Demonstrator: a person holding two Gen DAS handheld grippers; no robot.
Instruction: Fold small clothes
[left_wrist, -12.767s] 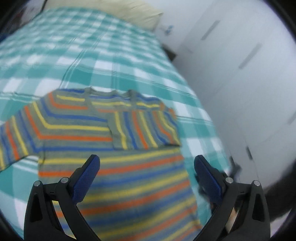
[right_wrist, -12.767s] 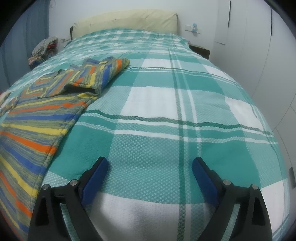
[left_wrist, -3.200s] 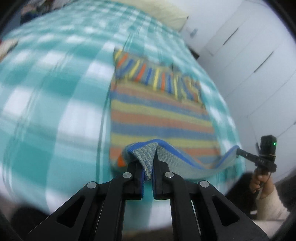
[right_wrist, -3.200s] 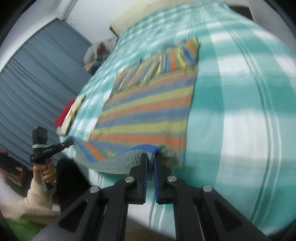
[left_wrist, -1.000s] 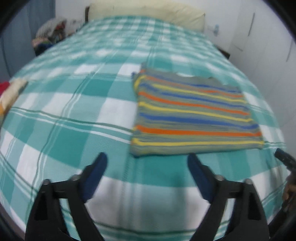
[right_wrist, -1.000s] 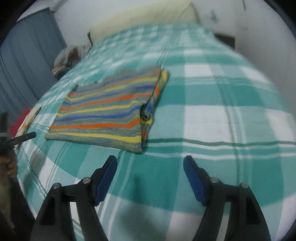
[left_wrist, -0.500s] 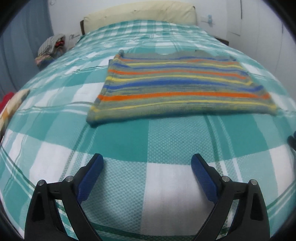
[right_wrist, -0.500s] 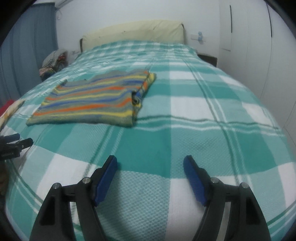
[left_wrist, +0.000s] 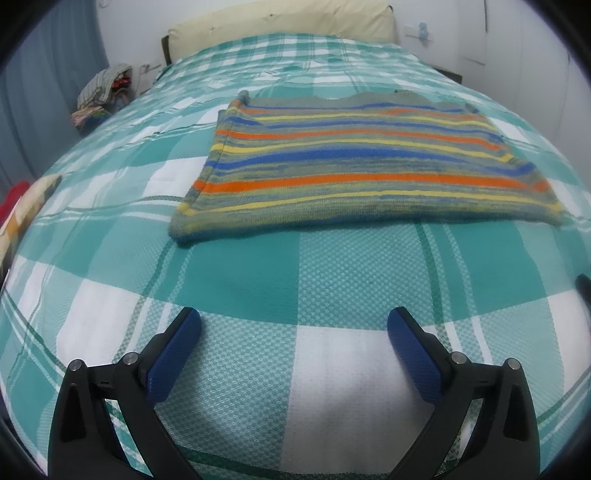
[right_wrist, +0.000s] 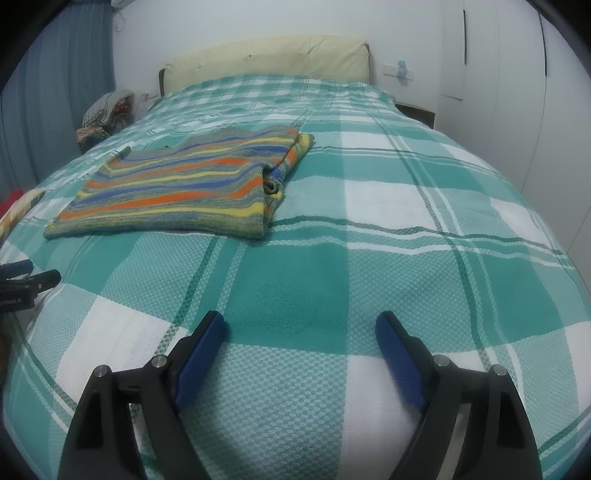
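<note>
Left gripper (right_wrist: 26, 275) mostly off-frame

Both cameras sit low near the foot of the bed (left_wrist: 332, 280), looking up it toward the headboard (right_wrist: 266, 59). Both see the striped sweater (left_wrist: 354, 162).

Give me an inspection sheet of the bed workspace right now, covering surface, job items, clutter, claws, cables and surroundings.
Surface: bed with a teal and white checked cover, mostly smooth, light creases toward the far end.
Job's things: striped sweater folded into a flat rectangle, lying on the cover; layered fold edges show at its right side in the right wrist view.
Clutter: pile of clothes beside the bed's far left corner; a patterned cloth at the left edge.
Grippers: left claw open, nothing between the jaws, which have just been opening; right claw likewise.
Cables: nothing seen.
Surroundings: cream headboard, blue curtain at left, white wardrobe doors at right.
</note>
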